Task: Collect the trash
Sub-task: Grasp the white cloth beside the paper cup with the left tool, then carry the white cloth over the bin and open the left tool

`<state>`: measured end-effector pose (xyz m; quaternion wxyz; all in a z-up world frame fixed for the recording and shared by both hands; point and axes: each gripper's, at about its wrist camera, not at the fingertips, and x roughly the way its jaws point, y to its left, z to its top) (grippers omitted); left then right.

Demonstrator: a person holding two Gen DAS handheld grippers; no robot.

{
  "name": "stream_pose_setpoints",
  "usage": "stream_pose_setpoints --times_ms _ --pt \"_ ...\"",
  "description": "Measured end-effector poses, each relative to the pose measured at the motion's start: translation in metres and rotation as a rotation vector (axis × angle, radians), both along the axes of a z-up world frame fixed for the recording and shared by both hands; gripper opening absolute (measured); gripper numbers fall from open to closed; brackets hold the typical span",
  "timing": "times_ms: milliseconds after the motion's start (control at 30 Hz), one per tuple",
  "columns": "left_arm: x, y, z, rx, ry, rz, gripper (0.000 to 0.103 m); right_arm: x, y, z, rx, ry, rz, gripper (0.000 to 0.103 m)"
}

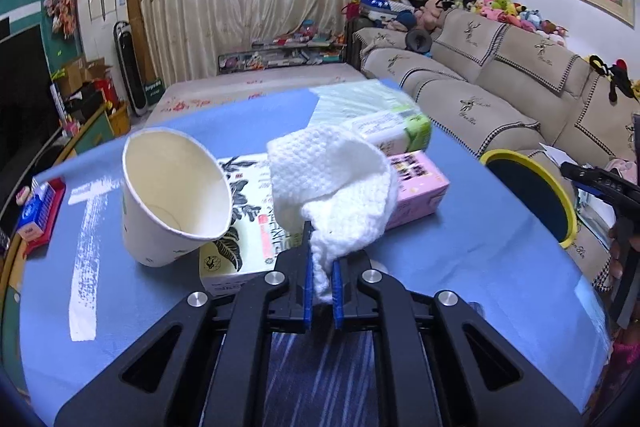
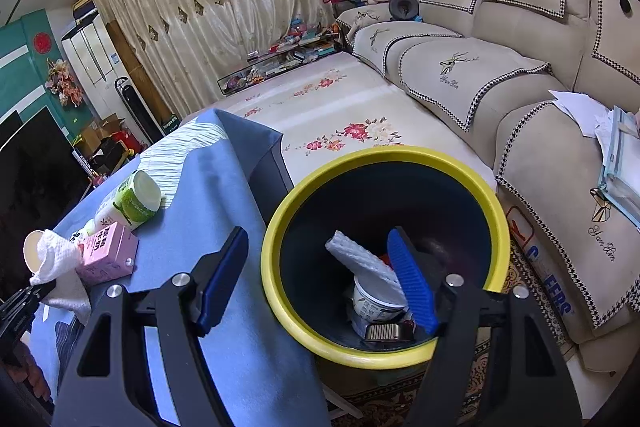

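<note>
1. Above the blue tablecloth [image 1: 132, 291], the left gripper [image 1: 321, 275] is clamped on a crumpled white paper towel [image 1: 332, 183], lifted clear of the boxes.
2. Over the yellow-rimmed bin [image 2: 276, 227], the right gripper [image 2: 316, 279] hangs with its tongs wide apart, holding nothing.
3. Judging by this, the towel goes to the bin next; that means carrying it right, past the table edge.
4. A paper cup [image 1: 172, 195], pink carton [image 1: 420, 187] and green bottle [image 2: 132, 201] remain on the table; a beige sofa [image 2: 500, 67] stands behind.

Left gripper [image 1: 320, 269] clamped on a white tissue [image 1: 332, 183] above the blue table [image 1: 140, 291]; paper cup [image 1: 172, 199] tipped against a leaf-print box [image 1: 244, 227]; yellow-rimmed bin [image 1: 532, 195] past the table's right edge.
</note>
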<state>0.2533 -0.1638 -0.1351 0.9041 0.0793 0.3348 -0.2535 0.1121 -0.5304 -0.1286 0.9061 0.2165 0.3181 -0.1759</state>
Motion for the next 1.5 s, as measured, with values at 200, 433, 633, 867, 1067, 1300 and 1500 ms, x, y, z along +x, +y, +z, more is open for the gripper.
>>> stream_pose_setpoints --times_ms 200,433,633,867,1067,1300,1500 --pt "-0.026 -0.001 0.027 -0.036 -0.036 -0.036 0.008 -0.008 -0.004 0.003 0.003 -0.014 -0.01 0.069" --pt "-0.054 -0.002 0.068 -0.076 -0.085 -0.058 0.008 -0.023 -0.01 0.01 0.005 -0.043 -0.028 0.069" --pt "-0.074 -0.005 0.109 -0.114 -0.127 -0.091 0.008 -0.032 -0.015 0.011 0.006 -0.054 -0.046 0.069" --pt "-0.092 -0.027 0.147 -0.119 -0.153 -0.168 0.008 -0.04 -0.025 0.01 0.015 -0.062 -0.067 0.069" --pt "-0.097 -0.073 0.153 -0.116 -0.123 -0.263 0.008 -0.056 -0.042 0.012 0.002 -0.066 -0.114 0.069" --pt "-0.09 -0.155 0.127 -0.072 -0.061 -0.367 0.008 -0.07 -0.063 0.007 0.009 -0.065 -0.166 0.07" --pt "-0.074 -0.228 0.093 -0.012 -0.009 -0.424 0.008 -0.08 -0.078 0.002 0.02 -0.063 -0.195 0.07"
